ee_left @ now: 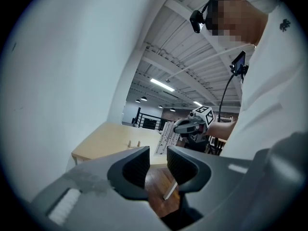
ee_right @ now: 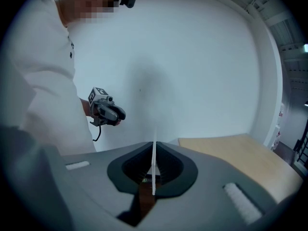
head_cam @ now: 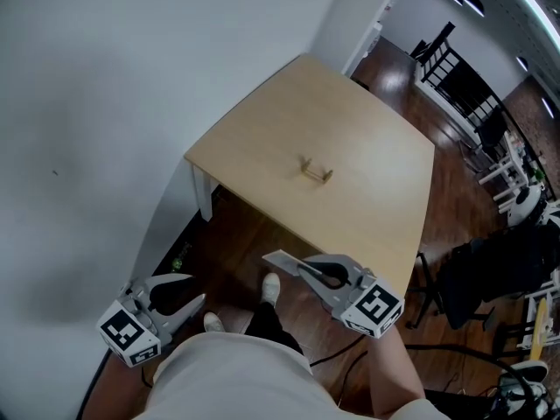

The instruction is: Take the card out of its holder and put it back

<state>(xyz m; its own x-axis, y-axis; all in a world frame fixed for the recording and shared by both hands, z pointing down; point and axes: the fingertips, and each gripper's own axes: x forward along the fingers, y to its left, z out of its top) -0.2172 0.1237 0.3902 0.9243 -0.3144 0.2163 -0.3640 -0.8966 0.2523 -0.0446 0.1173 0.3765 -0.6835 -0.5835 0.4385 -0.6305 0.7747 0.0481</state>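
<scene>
A small wooden card holder [head_cam: 316, 172] stands empty near the middle of the light wood table [head_cam: 262, 138]. My right gripper [head_cam: 305, 268] is off the table's near edge, shut on a thin white card [head_cam: 282, 259]. In the right gripper view the card [ee_right: 154, 160] shows edge-on, pinched upright between the jaws. My left gripper [head_cam: 187, 295] hangs low at the left over the floor, open with nothing between its jaws. The left gripper view shows its open jaws [ee_left: 158, 165], the holder [ee_left: 133, 143] far off, and the right gripper [ee_left: 191, 124] with the card [ee_left: 166, 133].
A white wall [head_cam: 105, 103] runs along the table's left side. Dark wooden floor [head_cam: 245, 243] lies below the table edge, with the person's feet [head_cam: 269, 289] on it. Chairs and equipment [head_cam: 490, 269] crowd the right side, with black railings [head_cam: 455, 68] beyond.
</scene>
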